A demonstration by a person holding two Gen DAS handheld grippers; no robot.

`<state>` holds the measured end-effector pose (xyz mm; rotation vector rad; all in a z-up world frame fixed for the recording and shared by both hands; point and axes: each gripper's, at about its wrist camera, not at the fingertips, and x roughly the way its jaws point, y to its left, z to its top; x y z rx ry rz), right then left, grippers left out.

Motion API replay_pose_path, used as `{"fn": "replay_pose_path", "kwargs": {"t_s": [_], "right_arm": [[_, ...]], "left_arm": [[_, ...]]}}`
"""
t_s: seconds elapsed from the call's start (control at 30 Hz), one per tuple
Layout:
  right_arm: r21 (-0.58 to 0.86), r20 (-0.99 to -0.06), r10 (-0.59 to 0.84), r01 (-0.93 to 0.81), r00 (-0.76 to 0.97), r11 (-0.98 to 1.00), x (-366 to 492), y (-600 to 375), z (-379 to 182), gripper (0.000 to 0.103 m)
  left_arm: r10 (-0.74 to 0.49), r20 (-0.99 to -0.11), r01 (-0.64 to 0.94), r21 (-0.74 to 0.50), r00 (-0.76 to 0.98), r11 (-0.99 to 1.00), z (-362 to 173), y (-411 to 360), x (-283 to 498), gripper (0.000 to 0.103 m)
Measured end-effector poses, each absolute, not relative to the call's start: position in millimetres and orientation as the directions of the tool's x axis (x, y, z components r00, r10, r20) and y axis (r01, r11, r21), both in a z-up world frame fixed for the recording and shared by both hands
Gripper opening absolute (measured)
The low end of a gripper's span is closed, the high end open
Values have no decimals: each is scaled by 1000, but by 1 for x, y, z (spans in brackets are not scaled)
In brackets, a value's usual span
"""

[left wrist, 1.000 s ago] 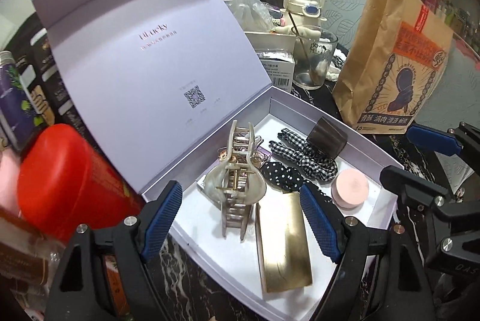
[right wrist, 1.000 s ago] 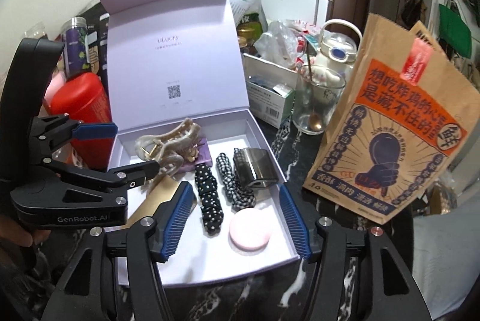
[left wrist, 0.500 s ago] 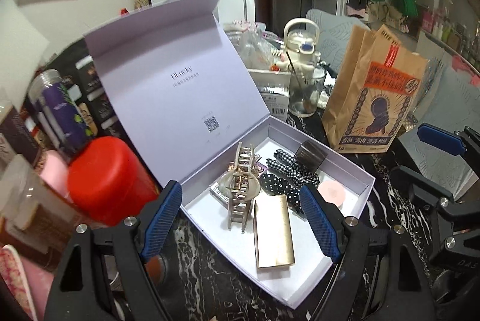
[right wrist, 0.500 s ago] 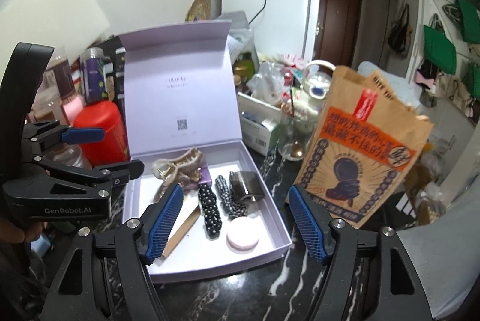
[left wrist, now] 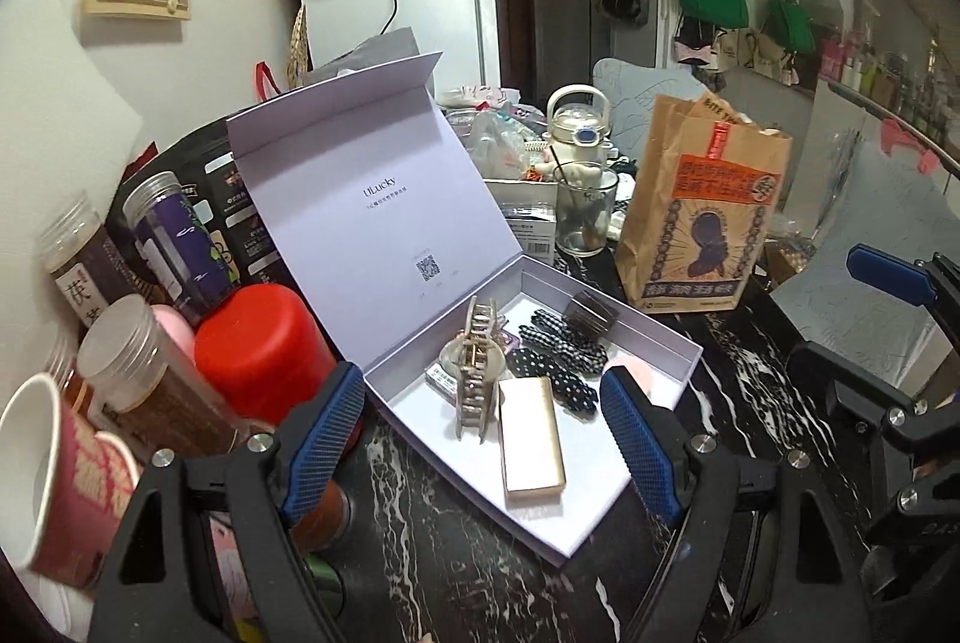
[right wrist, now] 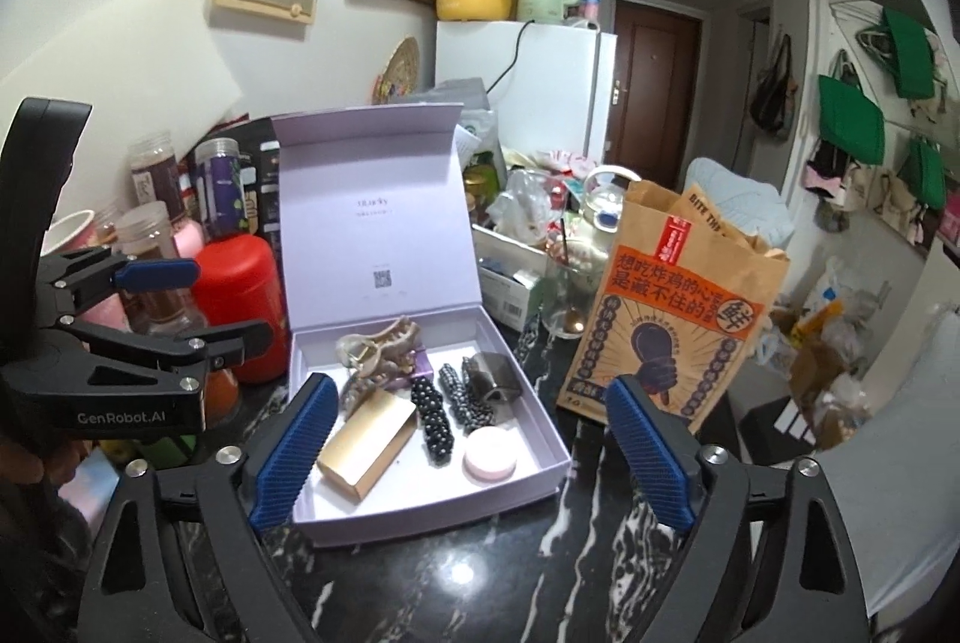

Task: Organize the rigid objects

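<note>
An open lilac gift box [left wrist: 606, 499] [right wrist: 540, 469] stands on the black marble table with its lid upright. Inside lie a cream claw clip [left wrist: 474, 373] [right wrist: 378, 349], a gold bar [left wrist: 531, 439] [right wrist: 369, 442], two dotted and checked hair ties [left wrist: 555, 379] [right wrist: 435, 418], a dark cuff [left wrist: 591, 313] [right wrist: 495, 379] and a pink round case [right wrist: 491, 454]. My left gripper [left wrist: 483, 448] is open and empty, held back above the box's near edge. My right gripper [right wrist: 471, 454] is open and empty, also back from the box.
A red canister [left wrist: 261, 343] [right wrist: 240, 289], several jars [left wrist: 174, 241] and a paper cup [left wrist: 54, 475] crowd the left. A brown paper bag [left wrist: 702, 217] [right wrist: 672, 307] and a glass [left wrist: 582, 217] stand right of the box. Clutter lies behind.
Both grippers have pulled back and up from the box, so it looks smaller and more of the room shows. Both stayed open. The box contents have not moved.
</note>
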<state>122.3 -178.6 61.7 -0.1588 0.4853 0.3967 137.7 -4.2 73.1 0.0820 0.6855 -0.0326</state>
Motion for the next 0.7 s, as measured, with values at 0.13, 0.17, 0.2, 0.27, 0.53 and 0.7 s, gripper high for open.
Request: {"fn": "replay_pose_path", "kwargs": {"t_s": [0.13,0.17,0.2,0.27,0.53,0.7], "right_arm": [[-45,-475,332,-400,815,915,107,-180,62,93],[-44,-475,331,-397,816,917,103,-180,62,93],[-44,-475,326,-392,818,919,99,-181,61,93],[-44,-472,320,-385,821,922,92,-181,60,93],[-42,-470,313,-375,825,926,64,-177,53,93],[-59,-476,282,-350,833,935,47,-174,41,93]], "left_arm": [[-5,-619,57,63,785,996,75,-5,119,81],[-4,-615,55,65,789,996,76,-5,114,81],[-3,-610,56,68,792,996,76,-5,109,81],[-5,-605,59,70,796,996,76,-6,100,81],[-15,-613,69,64,790,996,65,-6,72,81],[-32,-632,87,56,774,995,50,-9,61,81]]}}
